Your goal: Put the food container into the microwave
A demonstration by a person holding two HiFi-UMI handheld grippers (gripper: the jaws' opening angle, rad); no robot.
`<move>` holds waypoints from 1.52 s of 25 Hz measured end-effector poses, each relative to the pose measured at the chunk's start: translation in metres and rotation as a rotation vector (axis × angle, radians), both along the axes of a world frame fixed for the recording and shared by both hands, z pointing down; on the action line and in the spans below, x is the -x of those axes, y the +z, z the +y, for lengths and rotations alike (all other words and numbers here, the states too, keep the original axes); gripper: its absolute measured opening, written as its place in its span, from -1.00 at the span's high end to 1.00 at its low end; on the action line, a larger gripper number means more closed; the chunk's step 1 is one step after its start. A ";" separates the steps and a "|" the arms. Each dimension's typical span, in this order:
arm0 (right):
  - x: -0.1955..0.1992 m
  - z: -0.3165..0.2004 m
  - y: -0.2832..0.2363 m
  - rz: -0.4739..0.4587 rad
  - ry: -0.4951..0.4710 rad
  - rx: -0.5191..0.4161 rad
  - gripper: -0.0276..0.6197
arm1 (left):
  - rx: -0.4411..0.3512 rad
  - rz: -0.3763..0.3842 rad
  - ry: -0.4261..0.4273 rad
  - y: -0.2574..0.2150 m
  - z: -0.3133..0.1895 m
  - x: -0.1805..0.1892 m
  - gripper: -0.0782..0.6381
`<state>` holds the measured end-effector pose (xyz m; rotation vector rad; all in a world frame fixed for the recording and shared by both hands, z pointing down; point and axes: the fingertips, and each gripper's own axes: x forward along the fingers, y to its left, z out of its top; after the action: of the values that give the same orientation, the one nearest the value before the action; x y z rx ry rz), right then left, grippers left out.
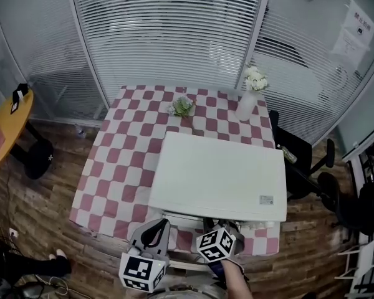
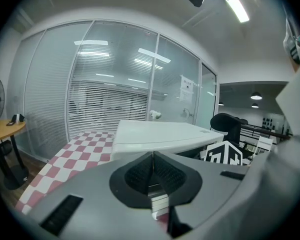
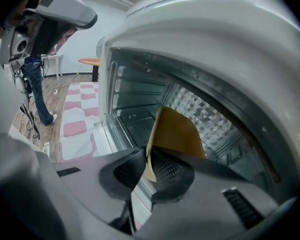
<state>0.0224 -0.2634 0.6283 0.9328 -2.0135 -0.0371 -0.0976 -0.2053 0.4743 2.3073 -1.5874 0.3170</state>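
Print on notice (image 1: 359, 27) and sticker (image 1: 266, 200) illegible

The microwave (image 1: 218, 176) is smooth white outside, dull grey metal inside. The checked cloth (image 1: 121, 161) looks soft and matt; the floor (image 1: 43, 198) is wood plank. The tan container (image 3: 176, 131) looks matt.

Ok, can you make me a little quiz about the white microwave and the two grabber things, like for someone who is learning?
1. True or false: the right gripper is pinching the brown food container in front of the open microwave.
2. Where does the microwave stand? A) on the floor B) on the checked tablecloth C) on the orange table
3. Fill in: the jaws of the left gripper are ___, with nothing between them.

Key: 1 true; 2 B; 3 together.
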 end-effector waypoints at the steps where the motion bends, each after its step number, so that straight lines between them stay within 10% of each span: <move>1: 0.001 -0.001 0.002 0.000 0.002 0.003 0.83 | 0.001 0.000 -0.007 0.000 0.000 0.003 0.74; 11: 0.005 -0.004 0.008 0.054 -0.016 -0.026 0.83 | 0.007 -0.010 -0.046 0.004 0.002 0.020 0.74; 22: 0.006 -0.003 -0.006 -0.027 0.016 -0.032 0.42 | 0.004 -0.015 -0.012 0.003 0.004 0.011 0.74; 38: -0.010 0.031 -0.032 -0.164 0.088 -0.007 0.46 | 0.007 -0.043 0.072 0.009 0.007 -0.018 0.74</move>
<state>0.0327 -0.2325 0.5961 1.0576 -2.1206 0.0840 -0.0794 -0.1981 0.4829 2.3713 -1.5225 0.3914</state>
